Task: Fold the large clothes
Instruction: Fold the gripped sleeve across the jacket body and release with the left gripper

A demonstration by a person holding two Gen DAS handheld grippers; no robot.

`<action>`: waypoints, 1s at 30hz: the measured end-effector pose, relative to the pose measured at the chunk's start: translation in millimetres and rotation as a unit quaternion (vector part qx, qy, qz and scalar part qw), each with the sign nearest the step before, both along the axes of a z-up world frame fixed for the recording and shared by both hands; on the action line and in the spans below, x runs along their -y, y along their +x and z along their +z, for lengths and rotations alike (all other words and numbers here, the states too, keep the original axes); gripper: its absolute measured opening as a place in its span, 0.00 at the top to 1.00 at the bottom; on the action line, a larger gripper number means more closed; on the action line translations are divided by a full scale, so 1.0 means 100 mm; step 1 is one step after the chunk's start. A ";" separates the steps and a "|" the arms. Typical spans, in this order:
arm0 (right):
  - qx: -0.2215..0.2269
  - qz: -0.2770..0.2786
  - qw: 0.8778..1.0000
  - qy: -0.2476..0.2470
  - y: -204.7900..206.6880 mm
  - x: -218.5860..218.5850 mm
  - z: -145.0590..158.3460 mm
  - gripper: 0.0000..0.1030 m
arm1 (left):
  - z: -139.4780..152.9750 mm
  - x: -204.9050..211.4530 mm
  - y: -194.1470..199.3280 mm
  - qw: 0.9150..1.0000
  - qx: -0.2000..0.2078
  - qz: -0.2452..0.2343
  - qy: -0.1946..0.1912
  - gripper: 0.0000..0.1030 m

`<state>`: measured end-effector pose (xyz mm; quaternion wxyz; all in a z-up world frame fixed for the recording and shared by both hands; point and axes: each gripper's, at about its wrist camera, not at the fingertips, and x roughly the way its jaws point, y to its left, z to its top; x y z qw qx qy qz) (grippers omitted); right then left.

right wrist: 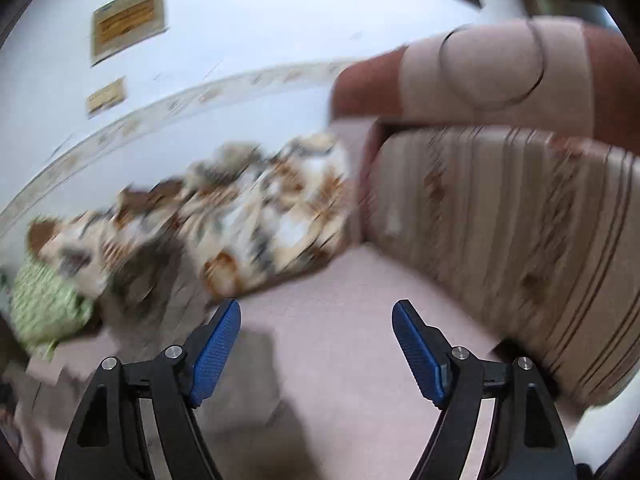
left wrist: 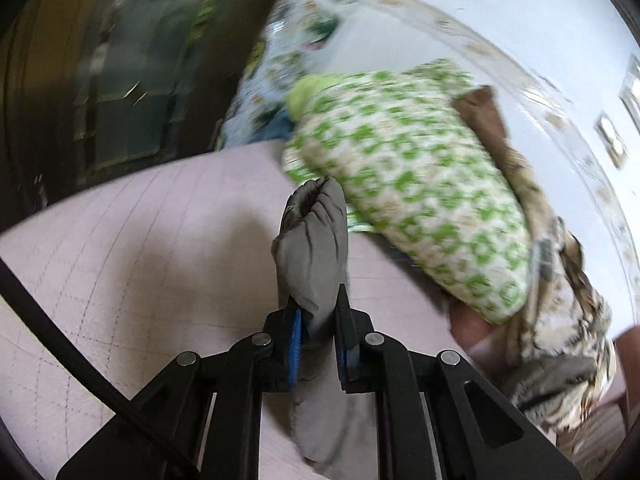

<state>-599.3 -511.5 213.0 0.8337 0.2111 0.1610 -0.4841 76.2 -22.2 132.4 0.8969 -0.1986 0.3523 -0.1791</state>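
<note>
left gripper jaws pinching grey garment, right gripper jaws spread

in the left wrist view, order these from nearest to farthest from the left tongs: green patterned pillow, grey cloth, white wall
1. grey cloth: clamped in the left tongs, centre.
2. green patterned pillow: beyond, to the right, on the pink bed.
3. white wall: behind the pillow, upper right.

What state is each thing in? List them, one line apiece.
left gripper: shut on the grey garment.
grey garment: pinched, bunched between the pads.
right gripper: open, nothing between the pads.
green-patterned pillow: lying on the pink sheet.
striped cushion: lying at the bed's edge.
</note>
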 end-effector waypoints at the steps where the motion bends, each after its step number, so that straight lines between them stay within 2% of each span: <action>1: -0.005 0.032 0.999 0.014 0.12 -0.16 -0.18 0.20 | 0.09 0.05 -0.06 1.000 0.004 -0.007 -0.001 0.87; 3: -0.019 0.073 0.996 0.040 0.33 -0.33 -0.40 0.20 | 0.32 0.19 -0.23 0.999 0.022 -0.027 0.001 0.87; 4: -0.030 0.117 0.990 0.070 0.50 -0.43 -0.55 0.20 | 0.44 0.27 -0.33 0.999 0.032 -0.038 0.006 0.87; 6: -0.038 0.168 0.982 0.077 0.66 -0.56 -0.64 0.20 | 0.62 0.41 -0.50 0.997 0.045 -0.054 0.010 0.87; 11: -0.049 0.161 0.985 0.043 0.71 -0.63 -0.69 0.20 | 1.11 0.89 -0.98 0.991 0.075 -0.112 0.019 0.87; 17: -0.024 0.129 0.989 0.062 0.49 -0.40 -0.75 0.20 | 1.55 1.64 -1.65 0.975 0.112 -0.190 0.034 0.87; 20: -0.010 0.118 0.991 0.060 0.36 -0.34 -0.71 0.20 | 1.63 1.98 -1.92 0.967 0.115 -0.224 0.028 0.87; 24: 0.000 0.099 0.994 0.050 0.20 -0.27 -0.66 0.20 | 1.68 2.55 -2.43 0.953 0.120 -0.277 0.021 0.87; 27: 0.011 0.088 0.994 0.058 0.09 -0.19 -0.68 0.20 | 1.63 2.91 -2.80 0.942 0.120 -0.314 0.020 0.87; 30: 0.021 0.078 0.994 0.071 -0.04 -0.09 -0.73 0.20 | 1.44 3.32 -3.21 0.927 0.111 -0.358 0.034 0.87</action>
